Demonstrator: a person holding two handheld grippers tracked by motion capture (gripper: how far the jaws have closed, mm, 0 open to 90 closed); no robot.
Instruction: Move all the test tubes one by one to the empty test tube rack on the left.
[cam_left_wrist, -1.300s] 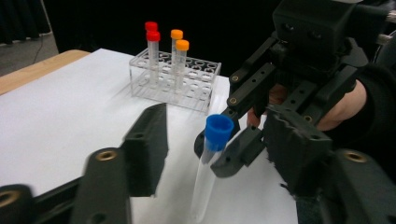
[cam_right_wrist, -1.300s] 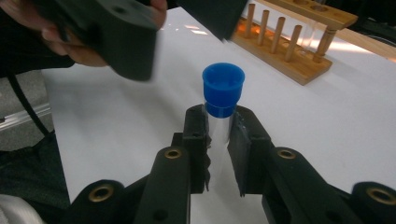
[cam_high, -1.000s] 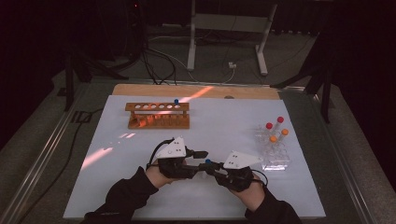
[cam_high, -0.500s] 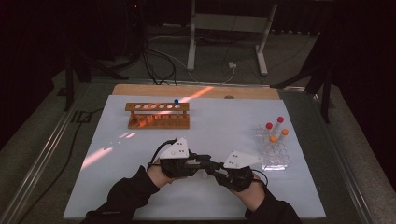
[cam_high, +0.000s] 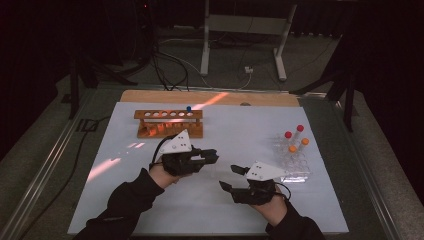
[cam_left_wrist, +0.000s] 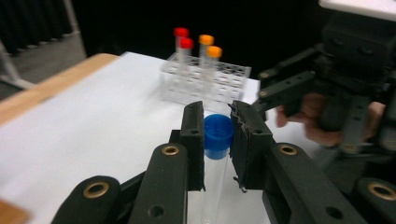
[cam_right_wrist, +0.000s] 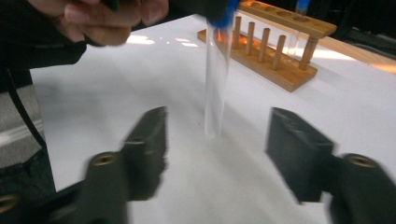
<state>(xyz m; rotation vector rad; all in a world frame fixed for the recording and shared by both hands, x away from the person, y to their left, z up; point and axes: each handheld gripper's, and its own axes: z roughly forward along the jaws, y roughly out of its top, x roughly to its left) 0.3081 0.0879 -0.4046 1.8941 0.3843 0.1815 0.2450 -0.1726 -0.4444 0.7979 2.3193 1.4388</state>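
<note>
Tube (cam_left_wrist: 212, 179) of clear plastic with a blue cap (cam_left_wrist: 218, 134) hangs upright above the white surface (cam_high: 225, 135), near centre. Left hand-held gripper (cam_left_wrist: 218, 140) clamps it at the cap; right hand-held gripper (cam_right_wrist: 217, 140) has just been opening, jaws wide, nothing between them.

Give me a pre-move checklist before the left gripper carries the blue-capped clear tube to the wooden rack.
1. Left gripper shut on the blue-capped clear plastic tube, pads at the cap: ok.
2. Right gripper released; its jaws have just been opening and stand wide, clear of the tube's lower end: ok.
3. Tube hangs free of the white table sheet: cannot tell.
4. Brown wooden rack has free holes; one blue-capped tube stands in it, other holes look vacant: ok.
5. Clear plastic rack with red- and orange-capped tubes lies off the likely path: ok.
</note>
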